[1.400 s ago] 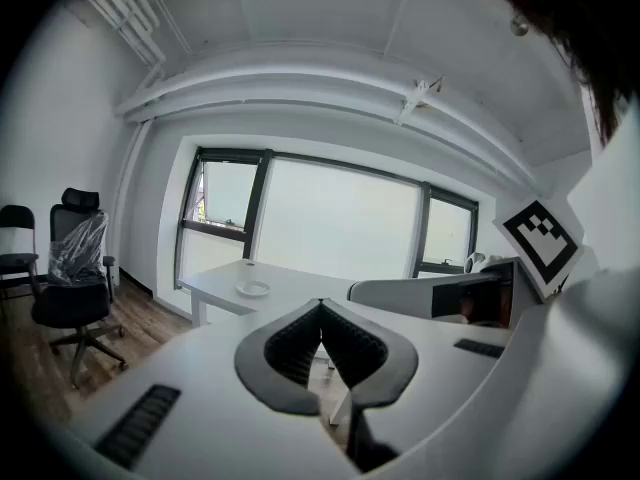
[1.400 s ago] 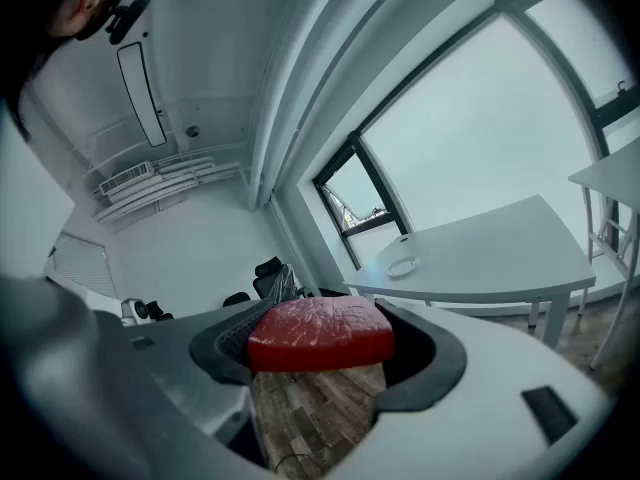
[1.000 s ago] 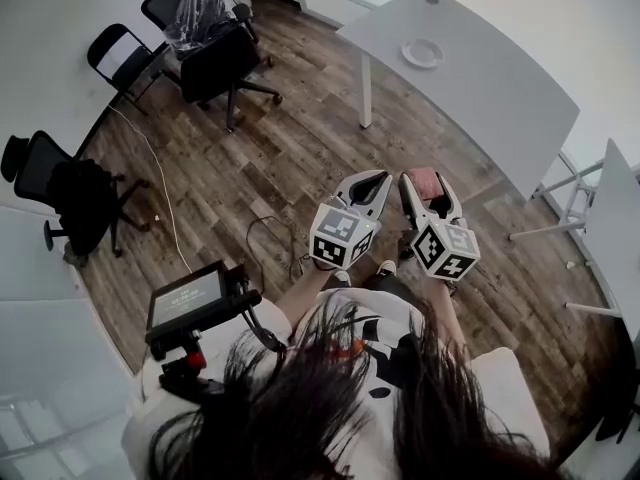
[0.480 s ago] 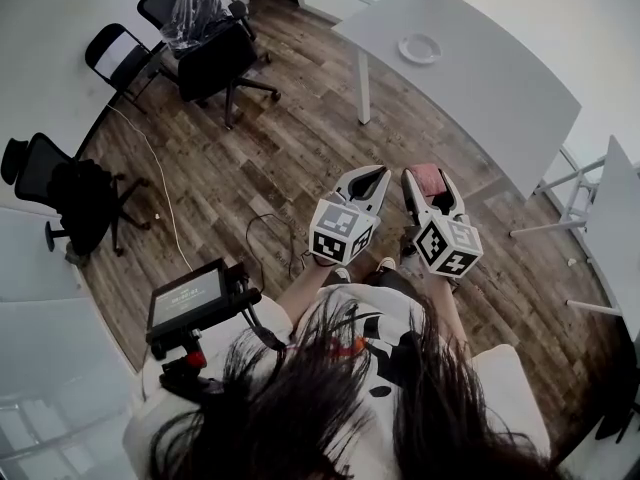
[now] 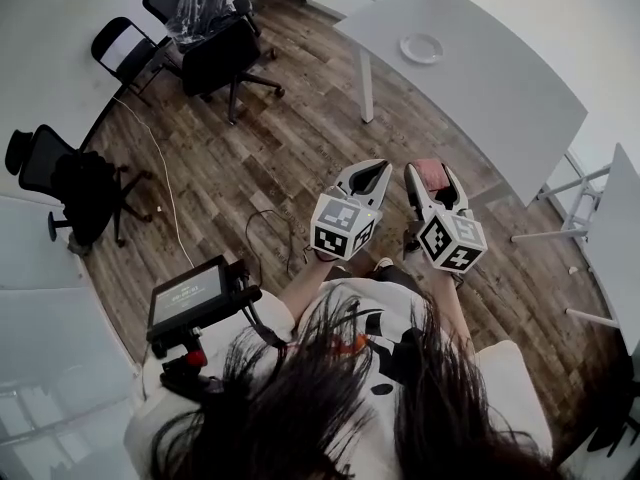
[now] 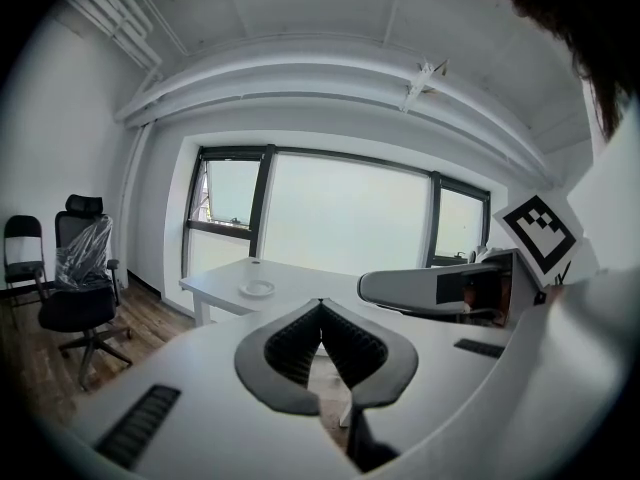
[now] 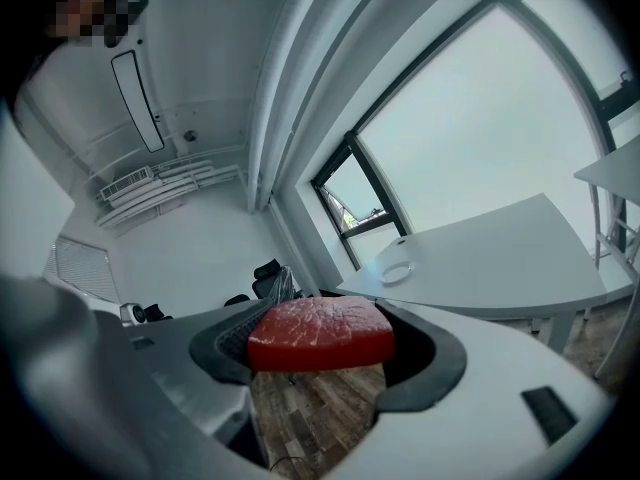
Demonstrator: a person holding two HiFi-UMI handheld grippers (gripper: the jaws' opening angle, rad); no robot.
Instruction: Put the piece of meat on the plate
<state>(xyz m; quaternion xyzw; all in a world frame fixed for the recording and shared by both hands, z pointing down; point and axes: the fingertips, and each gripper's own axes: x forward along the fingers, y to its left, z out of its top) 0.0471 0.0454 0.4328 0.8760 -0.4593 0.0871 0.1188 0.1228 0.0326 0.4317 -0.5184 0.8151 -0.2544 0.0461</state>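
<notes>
A red slab of meat (image 7: 320, 334) sits clamped between the jaws of my right gripper (image 5: 430, 176), which is shut on it; from the head view the meat (image 5: 430, 173) shows as a pinkish block at the jaw tips. My left gripper (image 5: 366, 177) hangs beside it, shut and empty, its pads meeting in the left gripper view (image 6: 322, 338). Both grippers are held over the wooden floor, short of the table. The white plate (image 5: 422, 48) rests far ahead on the white table (image 5: 500, 78), also visible as a small plate (image 6: 257, 288) and plate (image 7: 397, 271).
Black office chairs (image 5: 215, 53) stand at the upper left, one wrapped in plastic, another chair (image 5: 60, 183) by the left wall. A cable (image 5: 265, 233) lies on the floor. A second white table (image 5: 620, 228) is at the right edge. A screen device (image 5: 190, 298) sits near the person's chest.
Both grippers and the view have drifted slightly forward towards the table; the meat stays held in the right gripper.
</notes>
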